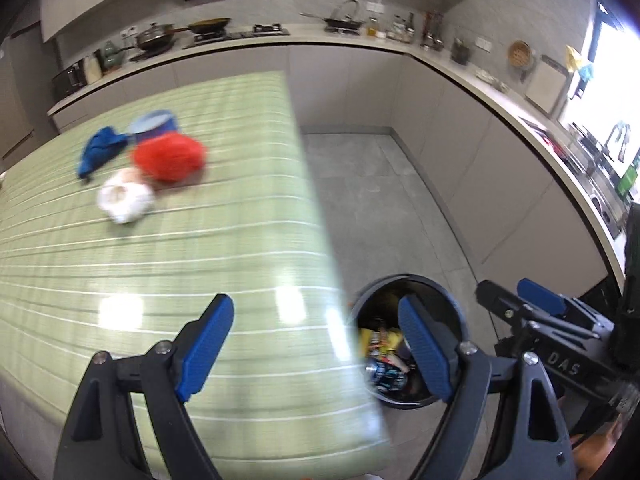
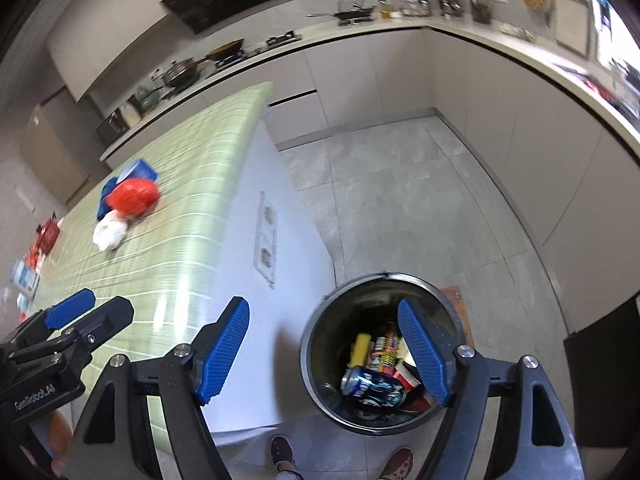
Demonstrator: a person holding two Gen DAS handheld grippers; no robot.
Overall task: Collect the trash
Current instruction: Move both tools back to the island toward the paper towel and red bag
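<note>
Both pairs of jaws stand wide with nothing between them: our left gripper point(image 1: 316, 344) hangs over the near edge of the green striped counter point(image 1: 160, 264), and our right gripper point(image 2: 324, 350) sits over the gap between that counter and the trash bin point(image 2: 316, 364) on the floor.

What is left to collect lies far and to the left of both grippers, well apart from them. We see a red crumpled wad point(image 1: 170, 158), a white crumpled wad point(image 1: 125, 198) just beside it on the near side, a blue cloth point(image 1: 100, 152) to the left, and a blue round container point(image 1: 154, 124) behind the red wad. Blur keeps us from telling whether these touch. None has a clear long axis except the cloth, which runs roughly near-to-far. We judge the left gripper the nearer one, since it is already above the counter, so the reach goes forward and leftward.

Inside the bin, standing to the right of the counter, we see a blue drink can point(image 2: 374, 386) lying on its side, a yellow packet point(image 2: 360, 350) and other wrappers.
</note>
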